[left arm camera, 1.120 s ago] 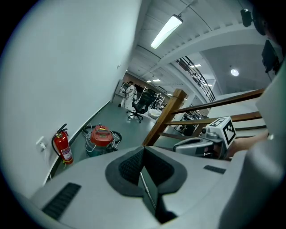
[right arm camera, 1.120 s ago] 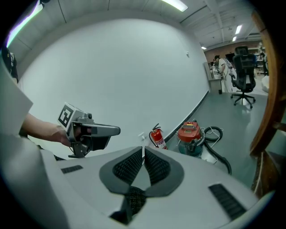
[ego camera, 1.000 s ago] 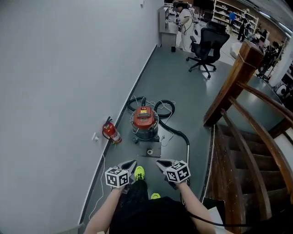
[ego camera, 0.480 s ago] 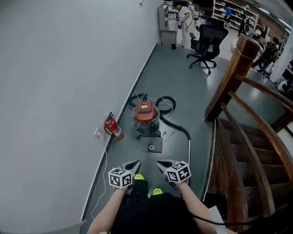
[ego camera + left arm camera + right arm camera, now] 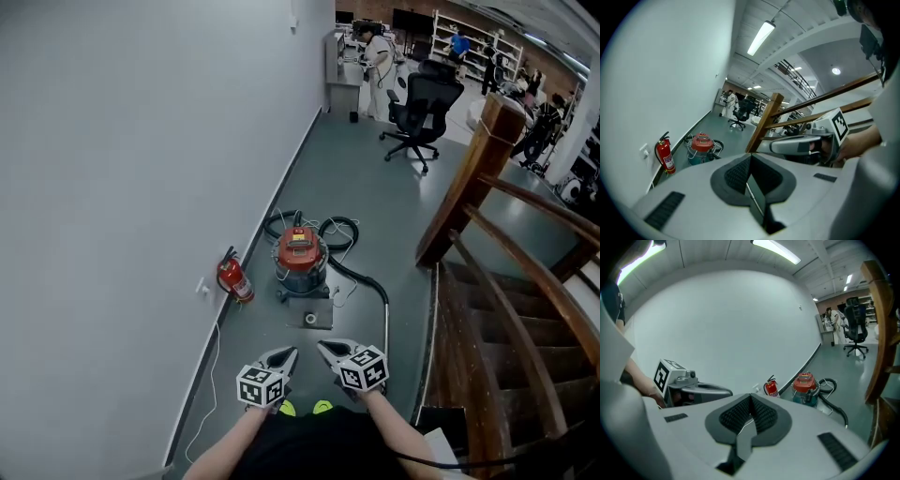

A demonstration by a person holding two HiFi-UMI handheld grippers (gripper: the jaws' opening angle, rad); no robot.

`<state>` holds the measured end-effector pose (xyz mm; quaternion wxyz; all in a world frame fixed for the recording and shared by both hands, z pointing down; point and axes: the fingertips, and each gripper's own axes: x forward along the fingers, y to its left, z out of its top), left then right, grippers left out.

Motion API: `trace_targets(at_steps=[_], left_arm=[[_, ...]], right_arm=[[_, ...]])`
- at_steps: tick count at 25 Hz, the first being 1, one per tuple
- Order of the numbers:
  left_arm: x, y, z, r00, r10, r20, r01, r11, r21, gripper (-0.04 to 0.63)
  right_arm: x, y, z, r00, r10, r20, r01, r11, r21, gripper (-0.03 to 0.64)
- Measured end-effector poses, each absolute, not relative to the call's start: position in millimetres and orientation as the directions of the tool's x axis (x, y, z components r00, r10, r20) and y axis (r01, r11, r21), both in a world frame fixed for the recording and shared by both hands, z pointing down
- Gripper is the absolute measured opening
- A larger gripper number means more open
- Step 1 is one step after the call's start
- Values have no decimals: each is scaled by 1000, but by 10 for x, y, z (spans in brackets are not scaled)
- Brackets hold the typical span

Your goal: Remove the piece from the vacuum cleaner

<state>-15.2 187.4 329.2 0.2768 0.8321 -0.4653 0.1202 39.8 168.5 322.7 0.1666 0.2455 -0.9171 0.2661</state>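
A red-topped vacuum cleaner (image 5: pixel 300 253) stands on the grey floor by the wall, its black hose (image 5: pixel 361 274) curling round it and running into a metal wand. A small round piece (image 5: pixel 310 319) lies on a flat plate just in front of it. My left gripper (image 5: pixel 286 356) and right gripper (image 5: pixel 323 349) are held side by side well short of the vacuum, both shut with nothing between the jaws. The right jaws have just closed the last bit, empty. The vacuum cleaner (image 5: pixel 701 145) shows far off in the left gripper view, and the vacuum cleaner (image 5: pixel 805 383) likewise in the right gripper view.
A red fire extinguisher (image 5: pixel 234 277) stands against the white wall left of the vacuum. A wooden stair rail (image 5: pixel 487 244) and steps drop away on the right. A black office chair (image 5: pixel 424 98) and people stand far down the corridor.
I have walked closer to the vacuum; both grippers have drifted up and toward each other in the head view. The right jaws have closed fully.
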Motion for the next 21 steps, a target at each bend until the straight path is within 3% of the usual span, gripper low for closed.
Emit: trace_targets(at_steps=[21], left_arm=[[-4,2064,3205,600,-648,469,-793,-561,239,9]], right_arm=[[314,1991,3194,-806,-383,451,-563,733,-383,15]])
